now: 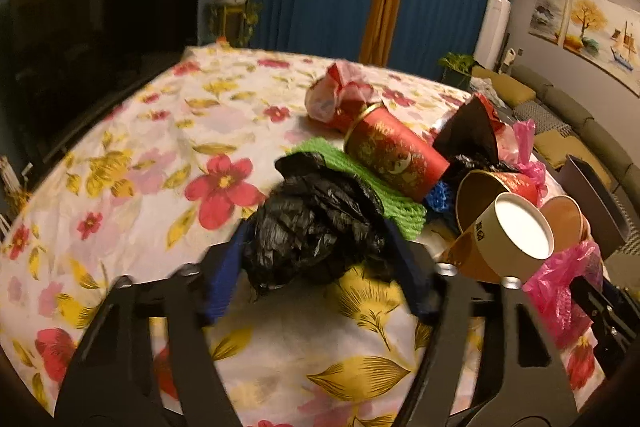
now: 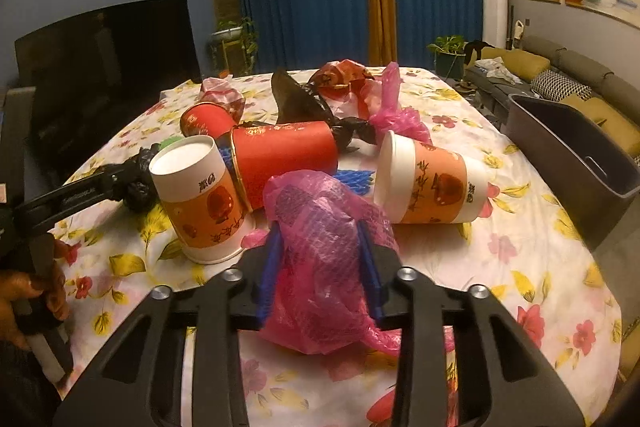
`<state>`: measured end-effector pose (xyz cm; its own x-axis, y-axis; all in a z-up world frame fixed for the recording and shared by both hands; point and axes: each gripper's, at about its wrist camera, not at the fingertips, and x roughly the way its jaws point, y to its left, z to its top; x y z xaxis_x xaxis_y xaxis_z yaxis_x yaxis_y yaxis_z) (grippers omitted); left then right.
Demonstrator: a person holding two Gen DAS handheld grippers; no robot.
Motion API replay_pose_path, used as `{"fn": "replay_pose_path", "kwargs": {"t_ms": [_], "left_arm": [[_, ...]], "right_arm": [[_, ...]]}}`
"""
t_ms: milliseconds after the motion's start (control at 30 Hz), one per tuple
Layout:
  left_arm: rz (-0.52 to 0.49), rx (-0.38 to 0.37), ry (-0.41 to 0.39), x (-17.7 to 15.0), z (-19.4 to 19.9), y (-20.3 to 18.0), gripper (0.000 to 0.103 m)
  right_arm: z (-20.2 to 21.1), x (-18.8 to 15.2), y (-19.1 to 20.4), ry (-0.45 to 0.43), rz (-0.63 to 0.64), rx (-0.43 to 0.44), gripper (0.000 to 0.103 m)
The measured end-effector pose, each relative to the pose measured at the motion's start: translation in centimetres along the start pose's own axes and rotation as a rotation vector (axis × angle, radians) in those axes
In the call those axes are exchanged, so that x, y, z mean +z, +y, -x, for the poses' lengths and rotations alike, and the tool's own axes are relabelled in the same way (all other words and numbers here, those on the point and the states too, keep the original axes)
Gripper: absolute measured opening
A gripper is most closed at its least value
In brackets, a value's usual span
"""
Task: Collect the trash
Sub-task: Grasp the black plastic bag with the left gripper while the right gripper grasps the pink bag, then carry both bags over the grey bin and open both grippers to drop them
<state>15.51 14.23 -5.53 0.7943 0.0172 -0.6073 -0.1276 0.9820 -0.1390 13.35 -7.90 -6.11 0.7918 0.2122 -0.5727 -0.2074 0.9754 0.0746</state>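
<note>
A crumpled black plastic bag (image 1: 320, 199) lies on the flowered tablecloth (image 1: 160, 147) between the blue fingers of my left gripper (image 1: 316, 239), which press on both its sides. In the right wrist view that same gripper (image 2: 120, 179) shows at the left with the black bag (image 2: 140, 183) at its tip. My right gripper (image 2: 318, 231) is shut on a bunched pink plastic bag (image 2: 320, 251) that bulges around its pads. Behind lie a red tube can (image 2: 280, 155), a standing paper cup (image 2: 196, 195) and a toppled paper cup (image 2: 428, 183).
A dark bin (image 2: 572, 147) stands off the table's right edge. More litter sits mid-table: green foam net (image 1: 360, 179), blue foam net (image 2: 352, 179), black and red wrappers (image 2: 320, 95). A person's hand (image 2: 36, 287) holds the left tool. A television (image 1: 100, 27) is at left.
</note>
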Motion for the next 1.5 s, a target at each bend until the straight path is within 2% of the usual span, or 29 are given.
{"fn": "replay_pose_path", "kwargs": {"t_ms": [133,200,267,367,533,733,900,1167,1333,1500], "left_arm": [[0.039,-0.049,0.013,-0.1,-0.4,0.7,0.027],[0.046,-0.072,0.010,-0.3,-0.3,0.8,0.014],[0.049,-0.080,-0.002,-0.4,0.0,0.9,0.007],[0.055,-0.082,-0.029,-0.4,1.2,1.2,0.005],[0.078,-0.098,-0.117,0.0,5.1,1.6,0.005],[0.026,-0.159,-0.227,1.3,9.3,-1.1,0.005],[-0.055,-0.244,-0.253,2.3,10.6,-6.4,0.005],[-0.182,-0.385,-0.285,4.0,10.9,-15.9,0.005],[-0.224,-0.463,-0.293,4.6,10.1,-21.3,0.005],[-0.264,-0.524,-0.264,4.7,8.3,-26.4,0.005]], "right_arm": [[0.5,-0.1,0.0,-0.005,0.011,0.018,0.015],[0.9,-0.1,-0.1,-0.017,0.015,0.023,0.013],[1.5,0.1,-0.1,-0.031,0.019,0.031,0.010],[2.6,0.3,-0.3,-0.056,0.019,0.049,0.009],[4.8,0.7,-0.7,-0.105,0.026,0.080,0.009],[8.0,2.2,-2.3,-0.191,0.024,0.082,0.008],[10.7,3.7,-4.4,-0.276,0.018,0.032,0.008],[13.0,5.3,-9.6,-0.341,-0.055,-0.040,0.008],[14.1,6.1,-12.9,-0.372,-0.090,-0.101,0.008],[15.2,6.4,-16.1,-0.411,-0.127,-0.160,0.008]]}}
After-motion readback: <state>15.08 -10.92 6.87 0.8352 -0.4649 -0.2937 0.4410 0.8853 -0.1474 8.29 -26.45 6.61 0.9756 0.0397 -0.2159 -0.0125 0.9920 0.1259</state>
